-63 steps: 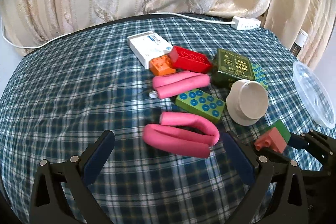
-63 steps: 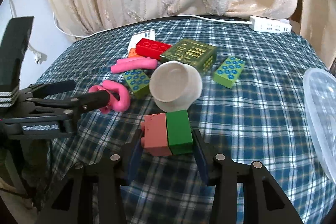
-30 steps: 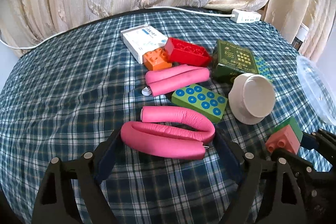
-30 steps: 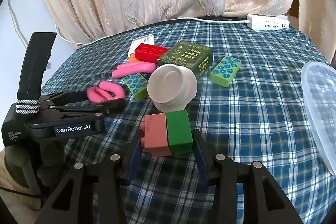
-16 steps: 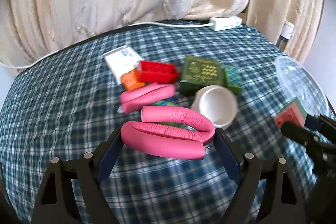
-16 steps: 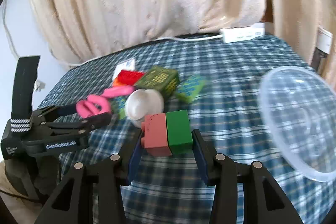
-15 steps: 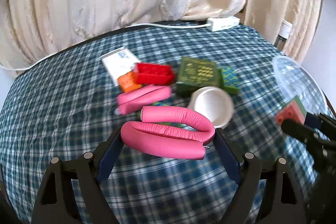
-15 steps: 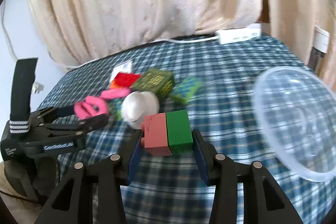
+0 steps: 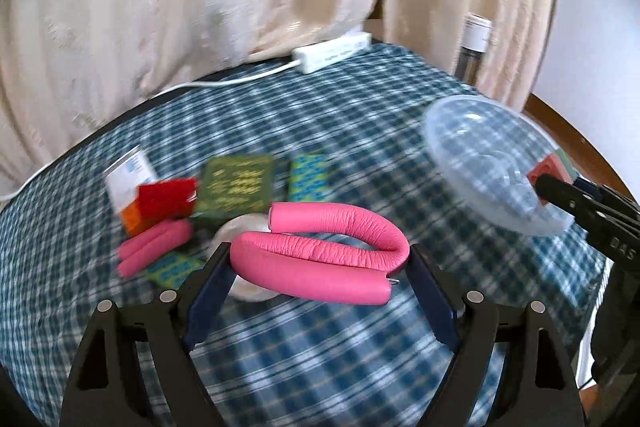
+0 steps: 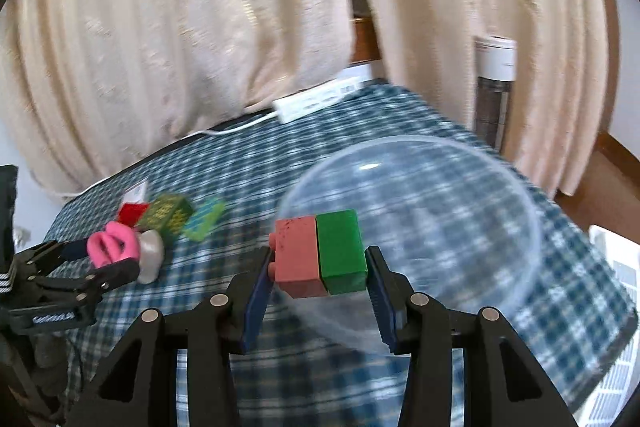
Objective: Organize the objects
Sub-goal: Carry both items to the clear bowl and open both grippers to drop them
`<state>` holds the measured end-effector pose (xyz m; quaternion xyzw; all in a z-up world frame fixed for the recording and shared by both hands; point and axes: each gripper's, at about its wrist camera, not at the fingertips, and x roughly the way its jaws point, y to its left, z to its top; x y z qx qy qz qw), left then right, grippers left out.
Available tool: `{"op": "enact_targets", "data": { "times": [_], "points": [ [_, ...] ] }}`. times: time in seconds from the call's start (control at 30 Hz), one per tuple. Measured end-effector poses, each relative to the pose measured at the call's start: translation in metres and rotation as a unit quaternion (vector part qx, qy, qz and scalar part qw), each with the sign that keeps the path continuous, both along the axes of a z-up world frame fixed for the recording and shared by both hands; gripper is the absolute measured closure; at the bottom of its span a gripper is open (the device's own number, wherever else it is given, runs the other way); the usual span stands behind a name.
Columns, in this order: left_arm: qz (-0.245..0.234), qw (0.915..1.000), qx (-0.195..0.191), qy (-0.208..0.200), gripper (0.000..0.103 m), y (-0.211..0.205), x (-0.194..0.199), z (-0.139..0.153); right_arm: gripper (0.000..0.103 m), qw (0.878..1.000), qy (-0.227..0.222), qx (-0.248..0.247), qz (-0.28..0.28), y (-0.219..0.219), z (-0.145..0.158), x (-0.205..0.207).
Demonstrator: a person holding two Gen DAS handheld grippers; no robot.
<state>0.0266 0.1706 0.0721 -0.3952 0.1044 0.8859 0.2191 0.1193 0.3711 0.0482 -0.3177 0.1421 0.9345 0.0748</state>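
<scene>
One pink-and-green pair of joined toy building bricks (image 10: 322, 253) is clamped in the right hand-held gripper (image 10: 320, 291), above the near rim of the single clear round plastic bowl (image 10: 460, 187). One folded pink leather-look padded loop (image 9: 320, 259) is pinched lengthwise in the widely spread left hand-held gripper (image 9: 320, 291), left of the bowl. Further left of the bowl, on the blue plaid surface (image 9: 360, 347), lie one more pink loop (image 9: 156, 247), one dark green box (image 9: 238, 187), one red brick (image 9: 166, 203) and two green dotted bricks (image 9: 310, 177), blurred.
</scene>
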Motion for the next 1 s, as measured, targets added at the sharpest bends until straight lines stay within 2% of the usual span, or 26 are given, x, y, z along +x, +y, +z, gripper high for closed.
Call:
{"op": "enact_targets", "data": {
  "times": [0.4, 0.7, 1.0],
  "points": [
    [-0.087, 0.9961, -0.008, 0.009, 0.017, 0.091, 0.004, 0.0, 0.055, 0.999, 0.009, -0.007, -0.051, 0.054, -0.003, 0.017],
    [-0.128, 0.9917, -0.012, 0.004, 0.017, 0.137, -0.002, -0.008, 0.055, 0.998, 0.011, -0.016, -0.065, 0.073, -0.008, 0.018],
    [-0.156, 0.9875, -0.011, -0.017, 0.016, 0.159, -0.012, -0.018, 0.054, 0.996, 0.009, -0.029, -0.078, 0.084, -0.012, 0.015]
  ]
}}
